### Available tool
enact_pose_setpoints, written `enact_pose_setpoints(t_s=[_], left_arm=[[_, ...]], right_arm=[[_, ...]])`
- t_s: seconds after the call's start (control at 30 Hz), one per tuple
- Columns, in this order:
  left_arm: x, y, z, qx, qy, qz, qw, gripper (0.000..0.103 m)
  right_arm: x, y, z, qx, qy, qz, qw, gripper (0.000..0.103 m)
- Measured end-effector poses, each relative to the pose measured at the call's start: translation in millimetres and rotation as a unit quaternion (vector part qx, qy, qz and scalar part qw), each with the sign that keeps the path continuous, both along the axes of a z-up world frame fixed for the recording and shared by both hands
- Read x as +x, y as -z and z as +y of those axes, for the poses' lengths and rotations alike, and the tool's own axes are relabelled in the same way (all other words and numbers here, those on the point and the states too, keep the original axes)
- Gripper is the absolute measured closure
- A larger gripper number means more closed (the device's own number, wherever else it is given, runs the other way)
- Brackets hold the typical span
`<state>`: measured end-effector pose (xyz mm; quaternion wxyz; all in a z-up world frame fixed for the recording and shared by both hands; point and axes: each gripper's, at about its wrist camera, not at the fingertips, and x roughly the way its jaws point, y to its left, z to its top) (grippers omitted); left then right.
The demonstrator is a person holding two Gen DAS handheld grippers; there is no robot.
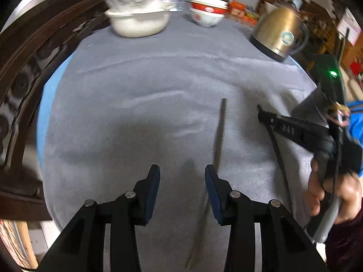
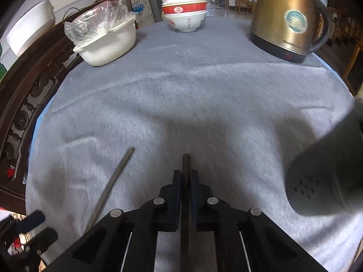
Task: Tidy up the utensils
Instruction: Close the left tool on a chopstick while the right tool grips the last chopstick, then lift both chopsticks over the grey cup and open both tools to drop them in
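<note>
Two dark chopsticks are in play on the grey cloth [image 1: 140, 104]. One chopstick [image 1: 219, 133] lies loose, running toward me and passing under the right finger [image 1: 212, 181] of my left gripper [image 1: 182, 173], which hangs open above the cloth with nothing between its pads. The same loose chopstick [image 2: 113, 181] lies left of my right gripper [image 2: 186, 173]. That gripper is shut on the other chopstick [image 2: 186, 162], whose tip pokes out past the pads. From the left wrist view, the right gripper [image 1: 261, 111] holds that held chopstick [image 1: 278, 151] slanting down toward a hand [image 1: 329, 195].
A dark perforated holder [image 2: 329, 176] looms close on the right. At the back stand a brass kettle [image 2: 285, 18], stacked red-and-white bowls [image 2: 185, 11] and a white bowl with a plastic bag [image 2: 106, 43]. A carved wooden chair back [image 1: 34, 68] borders the table's left.
</note>
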<state>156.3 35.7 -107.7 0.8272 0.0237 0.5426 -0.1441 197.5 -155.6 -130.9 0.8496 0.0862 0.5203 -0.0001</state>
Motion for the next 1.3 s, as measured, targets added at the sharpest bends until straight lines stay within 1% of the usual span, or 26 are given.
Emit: enact_pose_setpoints(t_s=[0.03, 0.1, 0.27, 0.43, 0.53, 0.6, 0.67, 0.7, 0.73, 0.8, 0.83, 0.87, 0.97, 1.07, 1.17, 1.23, 1.3], left_arm=[[5.1, -0.1, -6.8, 0.003, 0.01, 0.0, 0.9999, 0.061], [14.9, -0.4, -16.2, 0.004, 0.024, 0.004, 0.9997, 0.059], [48.9, 5.7, -39.1, -0.016, 0.052, 0.038, 0.9978, 0.059], [77.8, 16.5, -60.5, -0.023, 0.066, 0.069, 0.9951, 0.059], [88.2, 23.7, -72.4, -0.018, 0.069, 0.086, 0.9937, 0.059], [94.0, 27.8, -77.4, -0.013, 0.069, 0.092, 0.9933, 0.064], [99.5, 32.6, -81.7, -0.014, 0.071, 0.106, 0.9916, 0.073], [100.9, 32.1, -83.1, -0.014, 0.072, 0.105, 0.9918, 0.074], [102.4, 32.2, -85.6, -0.016, 0.079, 0.108, 0.9909, 0.081], [104.8, 32.6, -87.6, -0.016, 0.079, 0.113, 0.9903, 0.087], [105.2, 33.1, -87.7, -0.016, 0.076, 0.117, 0.9901, 0.095], [105.1, 33.3, -87.7, -0.018, 0.075, 0.119, 0.9899, 0.095], [99.4, 28.5, -86.3, -0.013, 0.064, 0.109, 0.9919, 0.096], [83.9, 10.2, -84.8, -0.019, 0.068, 0.082, 0.9942, 0.097], [61.9, -19.7, -81.2, -0.03, 0.076, 0.049, 0.9954, 0.097], [47.1, -45.2, -79.5, -0.04, 0.084, 0.022, 0.9954, 0.097], [29.9, -74.4, -76.7, -0.053, 0.092, -0.01, 0.9943, 0.097]], right_arm=[[-7.0, -3.4, -3.0, 0.007, -0.001, -0.007, 1.0, 0.096], [-18.8, -11.1, -7.8, 0.007, 0.002, -0.021, 1.0, 0.096], [-45.4, -29.7, -25.4, 0.035, 0.012, -0.056, 0.998, 0.096], [-68.8, -48.4, -43.4, 0.057, 0.025, -0.089, 0.994, 0.096], [-84.3, -59.5, -52.9, 0.063, 0.032, -0.108, 0.992, 0.096], [-90.4, -64.5, -56.6, 0.065, 0.036, -0.115, 0.991, 0.096], [-95.8, -67.6, -59.9, 0.068, 0.038, -0.119, 0.99, 0.096], [-99.1, -69.2, -61.9, 0.07, 0.04, -0.121, 0.989, 0.096], [-102.1, -70.8, -63.8, 0.071, 0.042, -0.124, 0.989, 0.096], [-105.0, -71.7, -65.1, 0.075, 0.045, -0.128, 0.988, 0.096], [-107.2, -73.6, -66.6, 0.076, 0.047, -0.131, 0.987, 0.096], [-106.6, -73.3, -66.5, 0.077, 0.048, -0.133, 0.987, 0.096], [-113.1, -80.3, -71.2, 0.082, 0.051, -0.144, 0.985, 0.096], [-121.8, -91.6, -75.9, 0.081, 0.052, -0.163, 0.982, 0.096], [-129.1, -104.0, -81.5, 0.086, 0.057, -0.184, 0.978, 0.096], [-135.5, -116.0, -86.9, 0.088, 0.062, -0.205, 0.973, 0.096], [-143.7, -131.4, -93.5, 0.09, 0.071, -0.234, 0.965, 0.096]])
